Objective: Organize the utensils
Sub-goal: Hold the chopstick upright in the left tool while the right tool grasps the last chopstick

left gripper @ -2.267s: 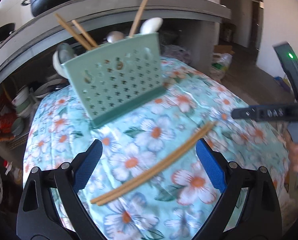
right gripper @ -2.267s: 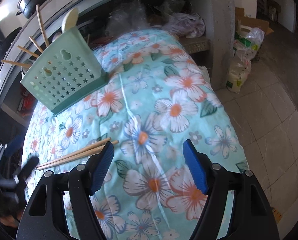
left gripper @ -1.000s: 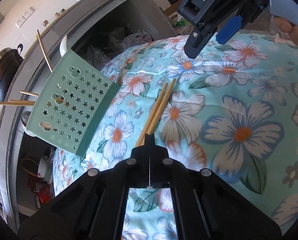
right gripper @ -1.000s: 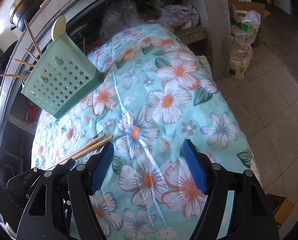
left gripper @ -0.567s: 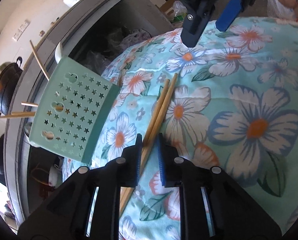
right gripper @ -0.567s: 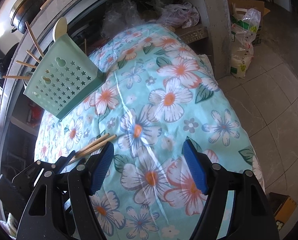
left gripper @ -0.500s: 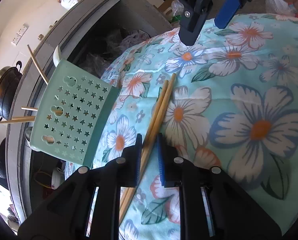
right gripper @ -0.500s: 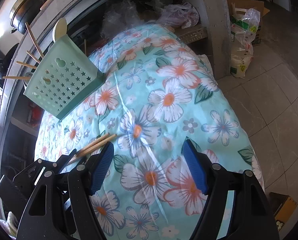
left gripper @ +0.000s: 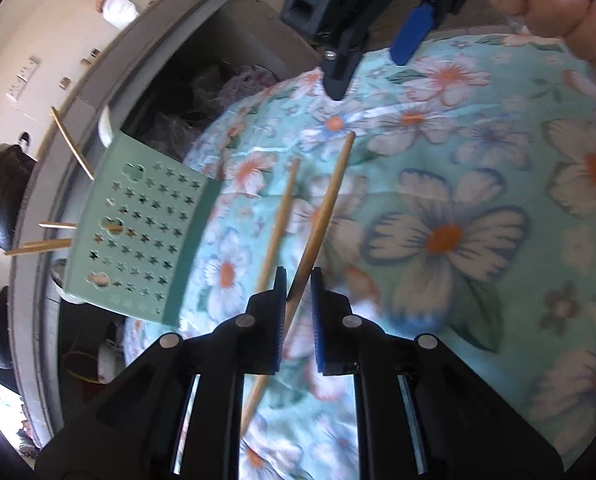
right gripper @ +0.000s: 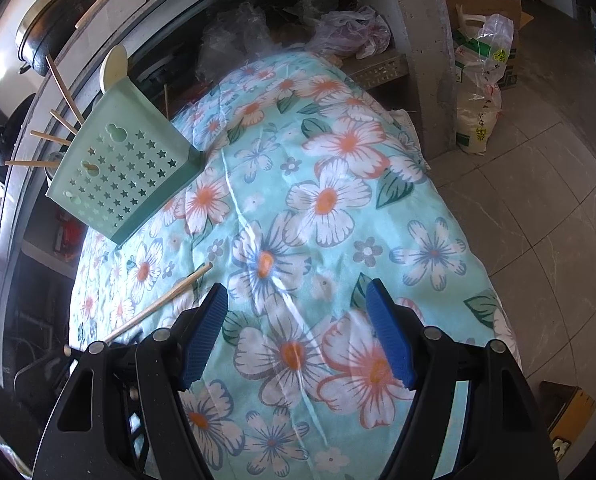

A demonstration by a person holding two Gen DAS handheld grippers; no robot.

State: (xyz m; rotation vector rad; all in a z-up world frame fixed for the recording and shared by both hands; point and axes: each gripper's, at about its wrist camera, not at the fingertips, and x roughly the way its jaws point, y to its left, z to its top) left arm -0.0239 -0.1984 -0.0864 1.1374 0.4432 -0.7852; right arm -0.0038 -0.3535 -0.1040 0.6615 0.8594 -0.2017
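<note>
Since half a second ago the two chopsticks have split: one chopstick [left gripper: 321,216] now sits between the narrow jaws of your left hand-held gripper [left gripper: 298,284], while the other chopstick [left gripper: 280,222] lies on the floral cloth [left gripper: 477,208] just on the caddy side of it. The blue pads stand a little off the stick; no firm clamp is visible, so record the grip as loose. Your right hand-held gripper [right gripper: 298,332] holds its jaws wide apart with nothing between them, hovering above the cloth, well away from the green star-perforated caddy [right gripper: 126,172]. Count: two chopsticks on the cloth; at least four sticks and one pale spoon [right gripper: 114,66] protrude from the caddy. Legible writing: "DA" on the right hand-held gripper's body in the left wrist view.
</note>
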